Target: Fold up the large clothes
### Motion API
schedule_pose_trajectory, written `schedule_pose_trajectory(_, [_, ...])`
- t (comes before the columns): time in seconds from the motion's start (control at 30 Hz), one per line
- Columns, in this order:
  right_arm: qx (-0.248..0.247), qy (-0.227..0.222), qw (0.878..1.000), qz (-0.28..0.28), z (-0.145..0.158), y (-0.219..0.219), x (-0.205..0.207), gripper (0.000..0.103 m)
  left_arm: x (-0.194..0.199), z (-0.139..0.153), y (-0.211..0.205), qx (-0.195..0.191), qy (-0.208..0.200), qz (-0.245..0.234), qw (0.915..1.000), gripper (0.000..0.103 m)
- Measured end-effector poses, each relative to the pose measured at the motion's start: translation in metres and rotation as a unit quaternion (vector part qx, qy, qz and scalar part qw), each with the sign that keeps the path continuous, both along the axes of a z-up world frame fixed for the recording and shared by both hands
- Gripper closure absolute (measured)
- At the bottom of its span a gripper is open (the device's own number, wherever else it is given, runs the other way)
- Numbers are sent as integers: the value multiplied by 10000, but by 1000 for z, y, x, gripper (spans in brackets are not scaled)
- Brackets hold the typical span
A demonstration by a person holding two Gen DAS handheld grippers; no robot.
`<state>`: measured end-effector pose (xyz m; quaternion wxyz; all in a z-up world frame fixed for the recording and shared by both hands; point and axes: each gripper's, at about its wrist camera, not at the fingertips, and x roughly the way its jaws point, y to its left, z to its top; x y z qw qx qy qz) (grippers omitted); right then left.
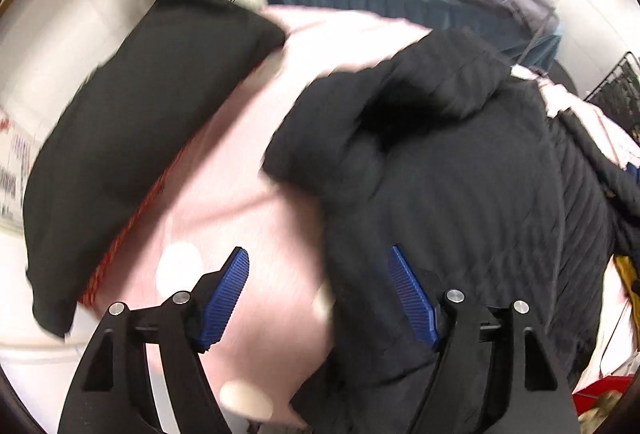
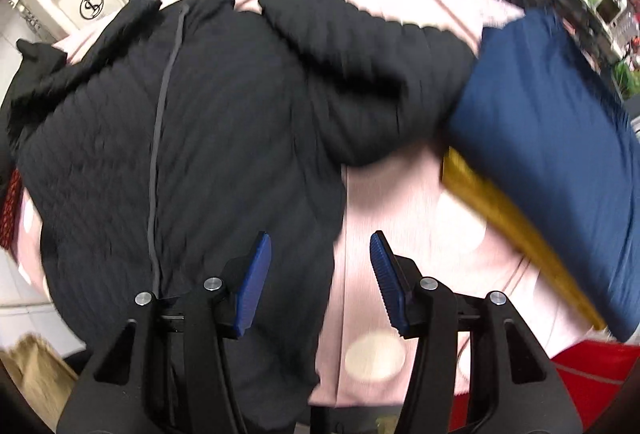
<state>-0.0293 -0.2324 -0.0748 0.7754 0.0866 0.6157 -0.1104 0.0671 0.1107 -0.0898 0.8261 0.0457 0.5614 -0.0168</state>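
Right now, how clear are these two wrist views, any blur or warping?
Left wrist view: motion blur smears the black jacket and pink sheet; the left gripper stays sharp. Right wrist view: the navy folded garment is streaked, the right gripper crisp. Both views bulge with fisheye distortion and dark corners.

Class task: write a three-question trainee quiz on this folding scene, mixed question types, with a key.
1. True or false: the left gripper clamps the black jacket.
2. What colour is the sheet under the jacket?
3. Beside the jacket, the right wrist view shows: A) a navy pile B) a white towel C) a green bag.

Key: 1 false, both grippers stand open, the right gripper too; 2 pink; 3 A.
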Motion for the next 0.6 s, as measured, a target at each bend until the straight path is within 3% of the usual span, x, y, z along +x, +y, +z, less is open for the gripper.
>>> schedule_pose_trajectory(0.13, [-38,-85,10000,9,3,-23,37,51,28,13,-44,91,-258,-450,9986,25])
schedule_pose_trajectory(0.23, [-103,-85,9999,95,-5,-23,65,51,45,15,-82,344,-458,-965,9937,14])
schedule_pose_trajectory(0.33, [-268,6,9995,167,-14,-31,86,35,53,9,-111,718,-474,-1384,9866,14])
schedule_pose_trajectory(0.47, [-561,108,9977,358,-30,-28,128,35,80,-5,-139,965,-316,-1762,9791,13])
schedule_pose_trajectory(0.6, [-1017,470,9913,692,-61,-20,165,35,115,-37,-157,1154,182,-1784,9770,14])
